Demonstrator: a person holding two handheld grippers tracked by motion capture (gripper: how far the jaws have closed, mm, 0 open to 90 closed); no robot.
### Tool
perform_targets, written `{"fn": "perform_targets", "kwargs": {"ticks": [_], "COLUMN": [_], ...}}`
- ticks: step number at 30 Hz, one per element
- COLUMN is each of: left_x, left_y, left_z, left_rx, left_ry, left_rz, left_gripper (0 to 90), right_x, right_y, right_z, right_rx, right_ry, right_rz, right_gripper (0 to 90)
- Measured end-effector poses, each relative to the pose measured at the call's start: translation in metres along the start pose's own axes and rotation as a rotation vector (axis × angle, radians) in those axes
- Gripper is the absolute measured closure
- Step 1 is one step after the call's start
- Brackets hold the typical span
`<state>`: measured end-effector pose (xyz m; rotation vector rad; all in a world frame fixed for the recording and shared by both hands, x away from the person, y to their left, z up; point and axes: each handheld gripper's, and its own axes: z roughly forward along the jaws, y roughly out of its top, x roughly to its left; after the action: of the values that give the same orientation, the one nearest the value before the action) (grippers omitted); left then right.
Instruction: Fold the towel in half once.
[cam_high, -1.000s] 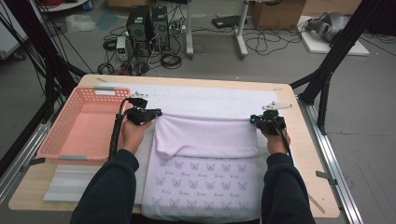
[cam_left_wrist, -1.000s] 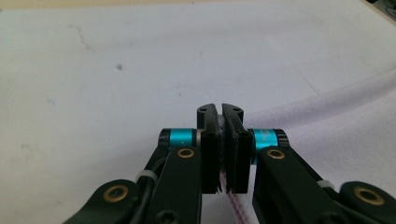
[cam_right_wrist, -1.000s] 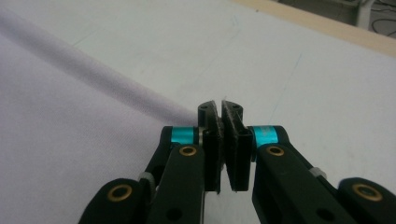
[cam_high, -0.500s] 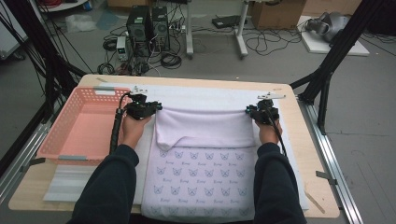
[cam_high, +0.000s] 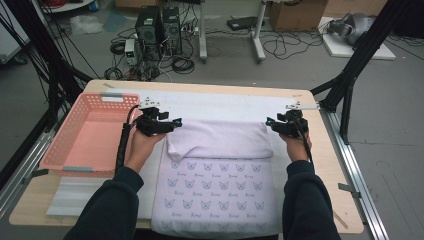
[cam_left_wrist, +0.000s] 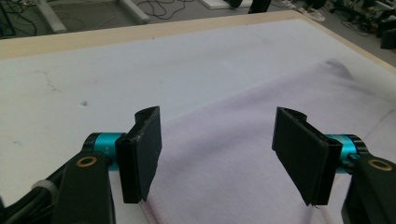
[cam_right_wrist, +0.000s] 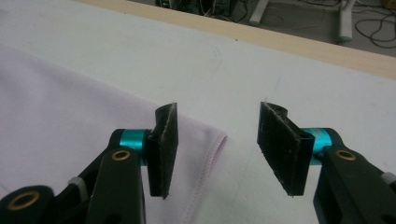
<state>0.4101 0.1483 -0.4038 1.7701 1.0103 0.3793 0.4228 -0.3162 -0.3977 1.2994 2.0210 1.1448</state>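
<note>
Cloth (cam_high: 215, 165): soft, limp, light; grab folded corners, mid-frame.
Left gripper (cam_left_wrist: 217, 149): just released, empty.
Right gripper (cam_right_wrist: 215, 149): just released, empty.

Lab: computer towers (cam_high: 158, 24), tangled floor cables (cam_high: 280, 47), black camera-rig struts (cam_high: 362, 52).

Left gripper (cam_high: 172, 123): jaws just opening, now spread above the folded edge of the lilac cloth (cam_high: 220, 140), no longer clamping it. Right gripper (cam_high: 270, 122): jaws likewise just opening, cloth corner released, lying flat on the white mat (cam_high: 220, 102).
</note>
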Motion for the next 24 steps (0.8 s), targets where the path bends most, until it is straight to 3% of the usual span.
{"fn": "perform_targets", "kwargs": {"ticks": [7,9,11,18,24], "left_x": [-0.015,-0.017,-0.021,-0.031,-0.034], "left_y": [-0.019,-0.023,-0.028,-0.049,-0.06], "left_z": [-0.014,-0.016,-0.02,-0.032,-0.038], "left_rx": [0.003,0.037,0.03,0.061,0.082], "left_ry": [-0.035,-0.052,-0.072,-0.109,-0.105], "left_rz": [0.032,0.045,0.063,0.105,0.119], "left_gripper": [35.7,35.7,38.3,43.5,45.6], "right_x": [0.003,0.005,0.005,0.015,0.024], "right_y": [-0.012,-0.019,-0.024,-0.041,-0.054], "right_z": [-0.021,-0.027,-0.031,-0.047,-0.059], "right_rx": [0.012,0.018,0.059,0.058,0.025], "right_ry": [0.054,0.063,0.068,0.1,0.146], "right_rz": [-0.017,-0.013,-0.012,-0.022,-0.008], "right_gripper": [46.6,46.5,43.0,43.7,43.4]}}
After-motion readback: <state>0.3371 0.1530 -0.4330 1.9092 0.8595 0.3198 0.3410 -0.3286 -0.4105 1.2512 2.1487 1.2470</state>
